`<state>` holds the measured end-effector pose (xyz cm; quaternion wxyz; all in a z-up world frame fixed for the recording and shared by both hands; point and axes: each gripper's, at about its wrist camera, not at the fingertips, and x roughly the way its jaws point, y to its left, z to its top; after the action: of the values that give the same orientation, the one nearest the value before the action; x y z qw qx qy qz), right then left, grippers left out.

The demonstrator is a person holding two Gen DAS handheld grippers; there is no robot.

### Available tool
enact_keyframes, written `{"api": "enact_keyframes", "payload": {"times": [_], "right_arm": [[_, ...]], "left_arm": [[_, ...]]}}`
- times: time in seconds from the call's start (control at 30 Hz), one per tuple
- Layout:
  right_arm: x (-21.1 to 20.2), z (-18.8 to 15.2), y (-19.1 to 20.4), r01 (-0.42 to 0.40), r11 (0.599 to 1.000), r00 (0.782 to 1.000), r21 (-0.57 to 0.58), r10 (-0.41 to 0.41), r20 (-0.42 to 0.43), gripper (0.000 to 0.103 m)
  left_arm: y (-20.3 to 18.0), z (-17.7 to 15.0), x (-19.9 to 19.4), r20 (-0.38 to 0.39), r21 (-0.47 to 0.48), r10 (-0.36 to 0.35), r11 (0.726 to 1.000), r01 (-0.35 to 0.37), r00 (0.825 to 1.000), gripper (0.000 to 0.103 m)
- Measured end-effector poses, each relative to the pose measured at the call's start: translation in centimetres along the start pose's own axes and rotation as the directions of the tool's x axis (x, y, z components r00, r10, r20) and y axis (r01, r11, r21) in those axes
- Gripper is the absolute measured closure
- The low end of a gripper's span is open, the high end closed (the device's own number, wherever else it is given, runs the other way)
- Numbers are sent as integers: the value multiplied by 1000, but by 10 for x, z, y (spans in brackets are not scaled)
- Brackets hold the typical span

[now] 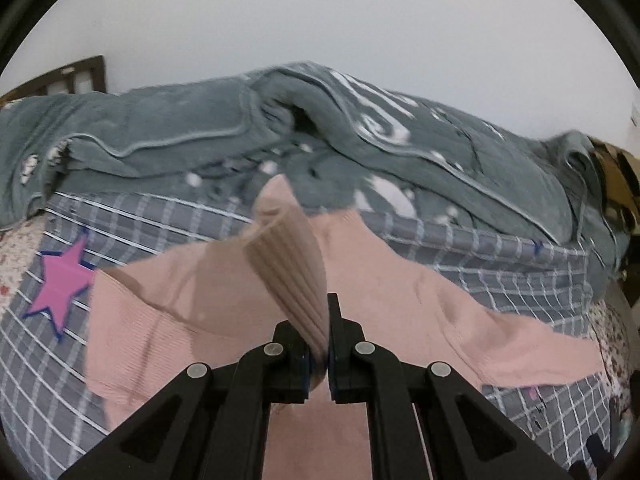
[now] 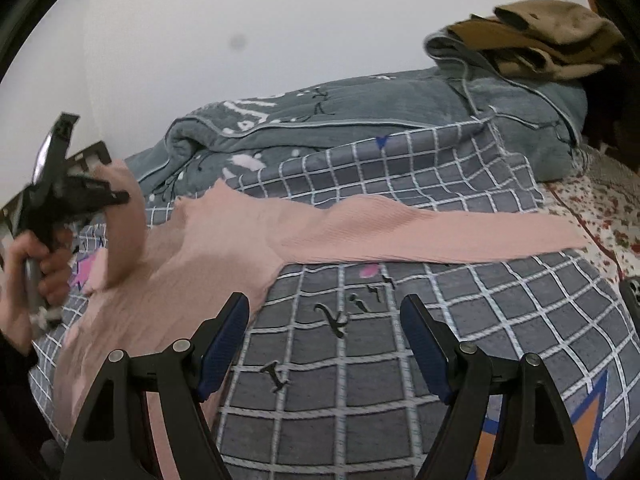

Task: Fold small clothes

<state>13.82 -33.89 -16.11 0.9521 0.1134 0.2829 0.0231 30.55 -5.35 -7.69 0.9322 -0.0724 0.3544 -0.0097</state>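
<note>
A pink ribbed long-sleeved top [image 1: 168,320] lies spread on a grey checked bed cover [image 1: 520,280]. My left gripper [image 1: 325,332] is shut on one sleeve [image 1: 292,256] and holds it lifted above the top. In the right wrist view the left gripper [image 2: 120,197] is at the far left with the raised sleeve [image 2: 124,224] in it. The top's other sleeve [image 2: 440,232] lies stretched out to the right on the cover [image 2: 360,400]. My right gripper [image 2: 326,344] is open and empty, just above the cover beside the top's body [image 2: 208,256].
A rumpled grey-blue blanket [image 1: 200,140] is heaped along the back of the bed by a white wall. Brown clothes [image 2: 540,44] lie on its far right end. A pink star print [image 1: 62,280] marks the cover on the left. A floral sheet [image 2: 592,208] shows at the right edge.
</note>
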Motion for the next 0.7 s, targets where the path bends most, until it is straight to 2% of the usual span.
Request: {"api": "enact_keyframes", "payload": {"times": [0.17,0.43,0.6,0.63,0.7], "right_arm": [[-6,2,-11,-26,998,1000,62,26,11,26],[-1,1,-12,-8,998,1000,59,8,9,26],[3,1,-8,10,999,1000,37,-10,3,26],[4,1,-5,11,999,1000,31,-11,3,26],[6,1,0,5,1000,1000,25,-5,-1,26]], "left_arm": [[-34,-13,17,-38,32,-27,999,28,999,96],[-81,-28,44,-90,84,-99,991,106,991,95],[-84,-38,50,-139,91,-110,988,123,984,76],[-81,-39,49,-134,91,-108,989,120,985,69],[-69,-39,44,-116,83,-100,990,110,988,42]]}}
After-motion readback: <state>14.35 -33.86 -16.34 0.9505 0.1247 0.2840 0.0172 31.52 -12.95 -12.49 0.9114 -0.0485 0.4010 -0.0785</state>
